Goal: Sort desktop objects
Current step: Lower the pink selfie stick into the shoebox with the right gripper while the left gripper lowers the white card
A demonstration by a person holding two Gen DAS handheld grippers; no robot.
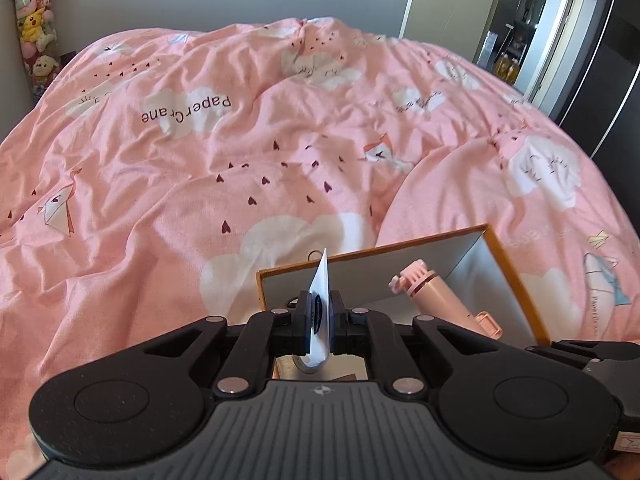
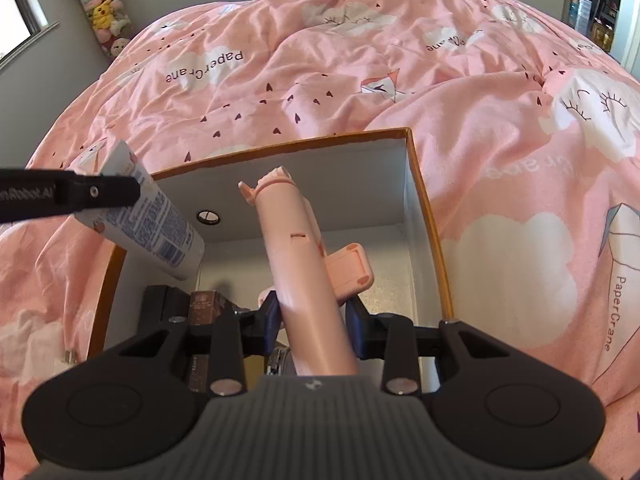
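Two hand-held grippers meet over an open box [image 2: 420, 184] with an orange rim and white walls, set on a bed under a pink quilt [image 1: 160, 200]. The left hand-held gripper [image 1: 319, 312] is closed tight on the flat crimped end of a white tube [image 1: 320, 304], which shows edge-on in its own camera; from the right wrist view the tube [image 2: 160, 228] hangs slanted over the box's left wall, its printed back legible only as small blue text and a code, with one finger of the left gripper [image 2: 104, 194] crossing its top. The right hand-held gripper [image 2: 316, 312] stands at a narrow opening around a pink stick [image 2: 296, 264], a smooth cylinder with a notched cap at its far end and a flat pink clamp beside it; the stick's near end runs under the gripper body and is lost to view. From the left wrist view the stick [image 1: 436, 296] lies inside the box [image 1: 508, 264], partly cut off by the gripper's linkage. Low in the box, dark items [image 2: 204, 304] sit half hidden behind the right gripper's fingers and cannot be identified. A tall case of plush toys [image 1: 34, 20] stands in the far corner, blurred by the lens.
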